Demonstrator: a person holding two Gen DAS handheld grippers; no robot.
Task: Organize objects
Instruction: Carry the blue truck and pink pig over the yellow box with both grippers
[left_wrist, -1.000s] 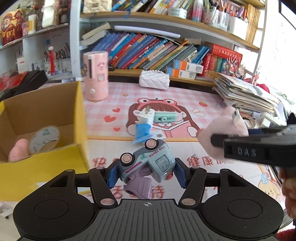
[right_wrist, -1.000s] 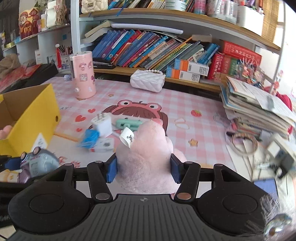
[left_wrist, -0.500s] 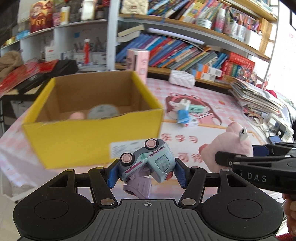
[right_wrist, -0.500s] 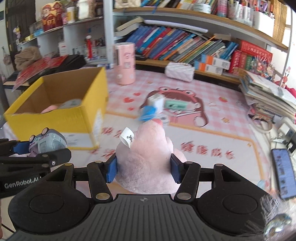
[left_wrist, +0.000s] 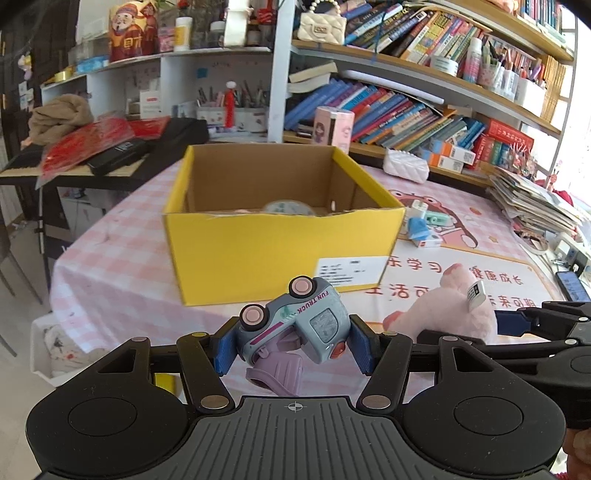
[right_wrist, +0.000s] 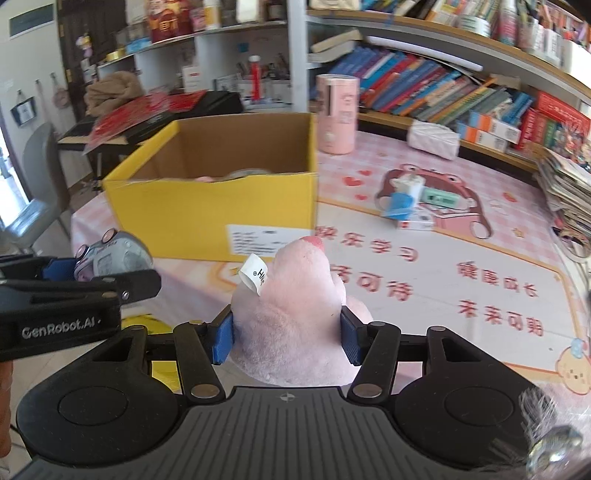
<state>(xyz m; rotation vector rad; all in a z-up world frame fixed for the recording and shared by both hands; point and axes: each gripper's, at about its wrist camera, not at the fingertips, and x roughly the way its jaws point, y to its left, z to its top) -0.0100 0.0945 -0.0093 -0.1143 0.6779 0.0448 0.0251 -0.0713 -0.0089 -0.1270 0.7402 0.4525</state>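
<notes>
My left gripper (left_wrist: 293, 347) is shut on a grey-blue toy truck (left_wrist: 295, 328) with pink wheels, tipped on its side and held above the table in front of the yellow cardboard box (left_wrist: 280, 254). My right gripper (right_wrist: 288, 338) is shut on a pink plush toy (right_wrist: 295, 321) with a white tag. In the left wrist view the plush (left_wrist: 448, 308) hangs to the right of the truck; in the right wrist view the truck (right_wrist: 110, 256) sits at the left. The open box (right_wrist: 207, 210) holds a tape roll (left_wrist: 286, 207) and something pink.
A blue-and-white charger and small boxes (right_wrist: 410, 203) lie on the pink mat right of the box. A pink cylinder (right_wrist: 338, 112) and white purse (right_wrist: 434, 138) stand behind. Stacked papers (left_wrist: 535, 203) and a phone (left_wrist: 570, 286) occupy the right edge. Bookshelves line the back.
Both grippers have swung left with their toys still held, so the yellow box now sits straight ahead instead of at the left edge. The grips have not changed.
</notes>
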